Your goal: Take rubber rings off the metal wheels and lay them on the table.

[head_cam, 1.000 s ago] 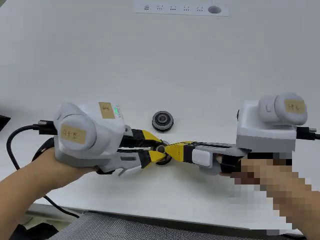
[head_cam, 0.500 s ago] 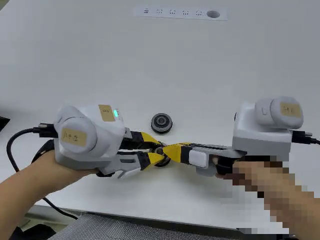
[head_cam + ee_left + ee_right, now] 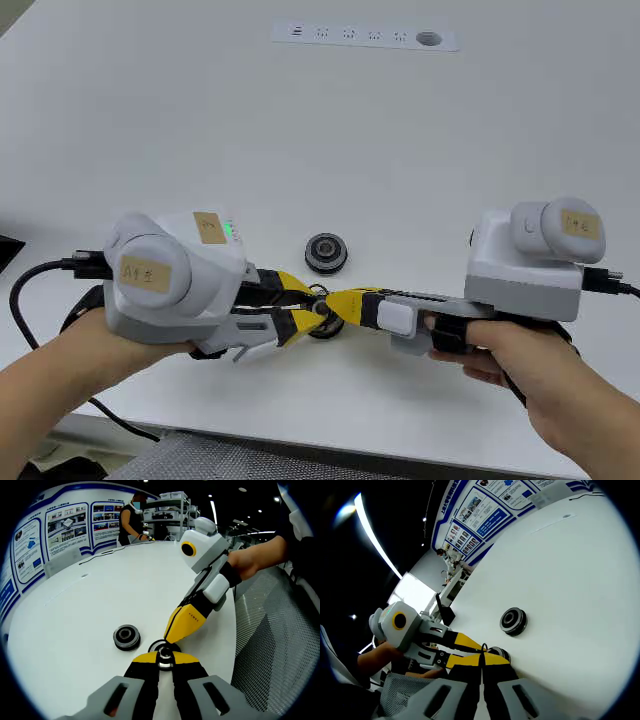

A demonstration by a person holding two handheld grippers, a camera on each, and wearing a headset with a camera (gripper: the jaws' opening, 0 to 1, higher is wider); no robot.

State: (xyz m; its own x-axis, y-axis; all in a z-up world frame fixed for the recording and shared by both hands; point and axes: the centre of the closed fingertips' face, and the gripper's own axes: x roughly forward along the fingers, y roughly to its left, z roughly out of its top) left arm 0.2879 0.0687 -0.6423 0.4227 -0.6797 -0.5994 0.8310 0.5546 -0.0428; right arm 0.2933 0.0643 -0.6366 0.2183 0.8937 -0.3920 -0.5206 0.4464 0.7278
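A small metal wheel [image 3: 165,659] hangs just above the white table [image 3: 200,130], with my left gripper [image 3: 165,656] shut on it. A black rubber ring [image 3: 161,646] sits around that wheel. My right gripper [image 3: 336,302] comes in from the right, and its yellow jaws are pinched together on the ring's edge. In the head view the two pairs of yellow jaws meet tip to tip at the held wheel [image 3: 323,322]. A second metal wheel [image 3: 326,252] with its black ring on lies flat on the table just beyond them; I also see this second wheel [image 3: 513,620] in the right gripper view.
A white power strip [image 3: 365,35] is set into the table's far side. A black cable [image 3: 30,285] loops off the left gripper near the front edge. A grey mesh chair seat [image 3: 200,455] lies below that edge. A person [image 3: 132,520] stands far behind the table.
Both grippers stay locked on the same wheel. The right gripper has edged slightly left toward the left one. My head camera has tilted a little.
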